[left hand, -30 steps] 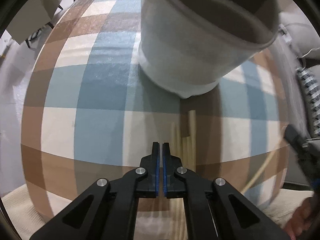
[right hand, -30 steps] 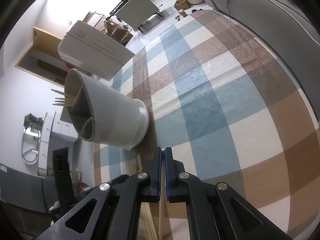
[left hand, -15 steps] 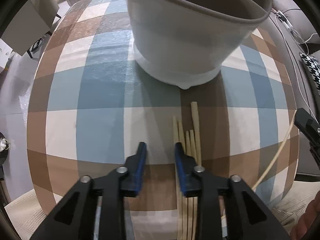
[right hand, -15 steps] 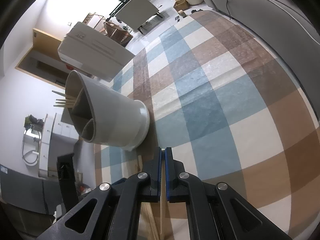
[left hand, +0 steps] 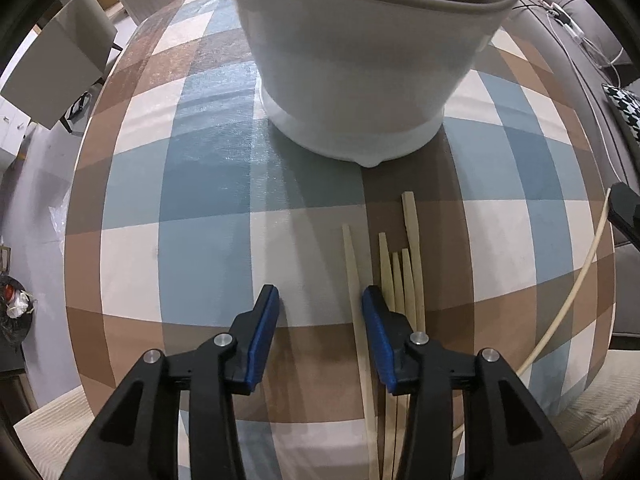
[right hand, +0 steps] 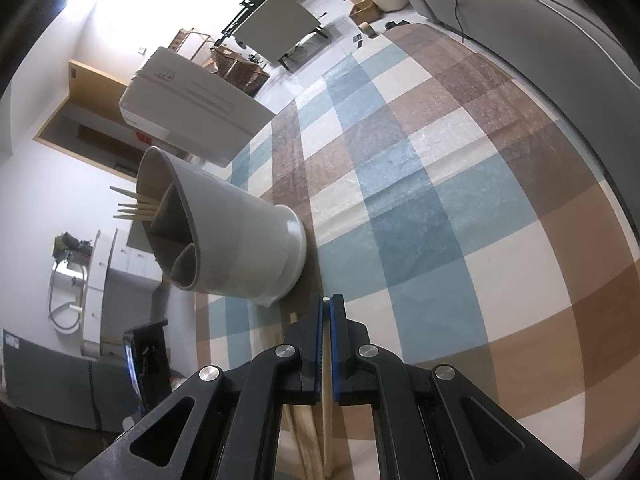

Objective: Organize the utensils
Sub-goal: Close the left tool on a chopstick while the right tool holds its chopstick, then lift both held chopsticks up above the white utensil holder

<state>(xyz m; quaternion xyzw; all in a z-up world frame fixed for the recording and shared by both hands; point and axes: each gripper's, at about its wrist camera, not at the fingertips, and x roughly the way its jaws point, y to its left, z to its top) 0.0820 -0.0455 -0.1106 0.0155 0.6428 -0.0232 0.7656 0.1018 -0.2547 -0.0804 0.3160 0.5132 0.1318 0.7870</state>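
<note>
A white utensil holder (left hand: 360, 60) stands on the checked tablecloth (left hand: 200, 168). Several wooden chopsticks (left hand: 404, 268) lie flat in front of it. My left gripper (left hand: 320, 300) points down over them with its jaws opening. One chopstick (left hand: 352, 280) lies on the cloth between the fingers, close to the right pad and not pressed. My right gripper (right hand: 327, 308) is shut on a single chopstick (right hand: 327, 400) and held beside the holder (right hand: 240, 248). Chopsticks (right hand: 132, 208) stick out of one holder compartment. From the left wrist, the right gripper (left hand: 624, 208) and its chopstick (left hand: 576, 288) show at the right edge.
The round table's edge (left hand: 76, 240) curves on the left, with a chair (left hand: 56, 80) beyond it. A grey sofa (left hand: 580, 32) with a cable and a patterned cushion (left hand: 624, 108) lies to the right. A white box (right hand: 192, 100) stands behind the holder.
My left gripper went from shut to open and moved down and toward the loose chopsticks, so more of them show. The right gripper has kept still with its chopstick.
</note>
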